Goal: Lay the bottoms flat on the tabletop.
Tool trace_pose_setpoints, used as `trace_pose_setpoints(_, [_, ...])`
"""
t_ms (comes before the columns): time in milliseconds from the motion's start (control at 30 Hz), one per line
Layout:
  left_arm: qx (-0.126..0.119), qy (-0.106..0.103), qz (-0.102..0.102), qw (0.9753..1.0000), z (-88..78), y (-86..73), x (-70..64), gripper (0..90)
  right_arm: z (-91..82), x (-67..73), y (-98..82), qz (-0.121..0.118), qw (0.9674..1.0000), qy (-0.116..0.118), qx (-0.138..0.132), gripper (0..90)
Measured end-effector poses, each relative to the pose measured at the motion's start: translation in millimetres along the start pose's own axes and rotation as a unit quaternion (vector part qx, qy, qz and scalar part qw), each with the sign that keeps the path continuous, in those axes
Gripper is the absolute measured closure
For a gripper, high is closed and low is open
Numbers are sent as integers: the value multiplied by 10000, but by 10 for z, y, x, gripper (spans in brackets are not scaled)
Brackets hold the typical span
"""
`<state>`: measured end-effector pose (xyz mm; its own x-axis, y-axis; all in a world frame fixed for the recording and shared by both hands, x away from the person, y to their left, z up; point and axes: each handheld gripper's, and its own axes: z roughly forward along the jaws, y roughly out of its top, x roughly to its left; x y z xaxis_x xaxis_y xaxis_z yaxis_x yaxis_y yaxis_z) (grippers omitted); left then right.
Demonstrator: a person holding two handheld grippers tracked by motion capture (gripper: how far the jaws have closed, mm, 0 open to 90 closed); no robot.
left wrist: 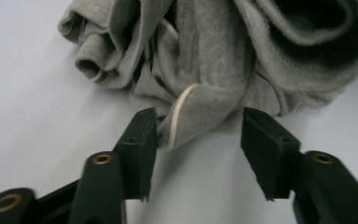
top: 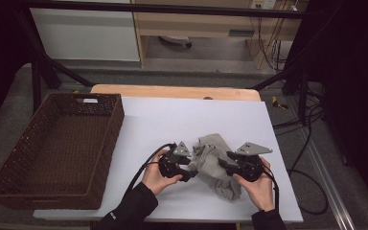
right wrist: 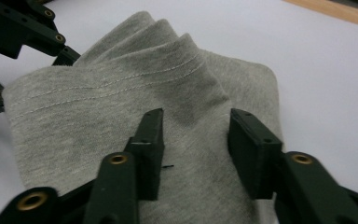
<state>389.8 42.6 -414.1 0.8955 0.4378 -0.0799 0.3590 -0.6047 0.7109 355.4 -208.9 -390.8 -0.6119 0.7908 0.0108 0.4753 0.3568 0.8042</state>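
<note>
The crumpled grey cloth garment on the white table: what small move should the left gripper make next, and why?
Probably close the left gripper a little more. In the left gripper view a fold of the crumpled grey cloth garment with a pale hem lies between its fingers, which do not yet press it. The right gripper already straddles a raised fold, so both could then lift.

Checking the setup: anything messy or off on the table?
Just the grey garment, which lies crumpled in a heap between the left hand-held gripper and right hand-held gripper. The wicker basket sits squarely at the left. Nothing spilled or damaged.
</note>
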Motion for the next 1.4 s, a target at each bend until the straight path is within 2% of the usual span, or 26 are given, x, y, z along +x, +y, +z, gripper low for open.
trace_pose_setpoints(33, [-8,80,119,9999,21,3,-13,587,23,-4,-10,14,10000,76,31,685])
trace_pose_setpoints(67, [-8,80,119,9999,21,3,-13,634,23,-4,-10,14,10000,76,31,685])
trace_pose_setpoints(100, [1,105,175,9998,27,4,-23,634,32,-4,-17,29,9999,93,46,720])
trace_pose_setpoints(133, [15,170,258,9995,24,8,-45,701,44,-5,-25,27,9999,117,91,796])
trace_pose_setpoints(200, [42,247,303,9992,11,5,-59,773,43,-4,-26,-1,9999,105,97,862])
trace_pose_setpoints(300, [75,243,281,9993,-3,-6,-59,837,27,-10,-21,36,9999,149,31,881])
trace_pose_setpoints(500, [60,228,253,9994,-130,-61,-34,855,-2,-30,-2,-10,9999,42,-109,889])
trace_pose_setpoints(533, [48,254,241,9994,-179,-76,-20,855,-21,-55,8,53,9997,-42,-237,890])
trace_pose_setpoints(600, [-17,335,191,9993,-293,-111,15,857,-23,-74,12,83,9995,-84,-294,891])
trace_pose_setpoints(633, [-78,429,150,9989,-417,-158,60,857,-12,-109,18,170,9990,-161,-369,892])
trace_pose_setpoints(667, [-78,429,150,9989,-417,-158,60,857,-12,-109,18,170,9990,-161,-369,892])
trace_pose_setpoints(700, [-134,538,88,9984,-530,-213,110,857,28,-138,21,220,9988,-214,-384,893])
trace_pose_setpoints(733, [-134,538,88,9984,-530,-213,110,857,28,-138,21,220,9988,-214,-384,893])
trace_pose_setpoints(900, [-91,699,7,9975,-729,-397,179,857,222,-187,34,364,9979,-355,-392,892])
trace_pose_setpoints(967, [-90,656,-47,9978,-770,-528,174,857,349,-235,19,387,9974,-526,-289,892])
trace_pose_setpoints(1000, [-90,656,-47,9978,-770,-528,174,857,387,-252,12,429,9972,-556,-256,892])
trace_pose_setpoints(1100, [-105,578,-99,9982,-771,-632,153,856,474,-297,14,529,9965,-578,-286,892])
trace_pose_setpoints(1233, [-127,507,-87,9986,-758,-687,118,855,569,-324,32,500,9965,-642,-172,882])
trace_pose_setpoints(1267, [-128,503,-66,9986,-756,-692,105,854,593,-331,26,527,9965,-635,-131,867])
trace_pose_setpoints(1333, [-134,499,-73,9986,-750,-703,85,853,597,-326,8,440,9965,-707,-100,726])
trace_pose_setpoints(1400, [-122,477,-80,9988,-742,-716,80,852,528,-291,-3,362,9966,-717,-183,629])
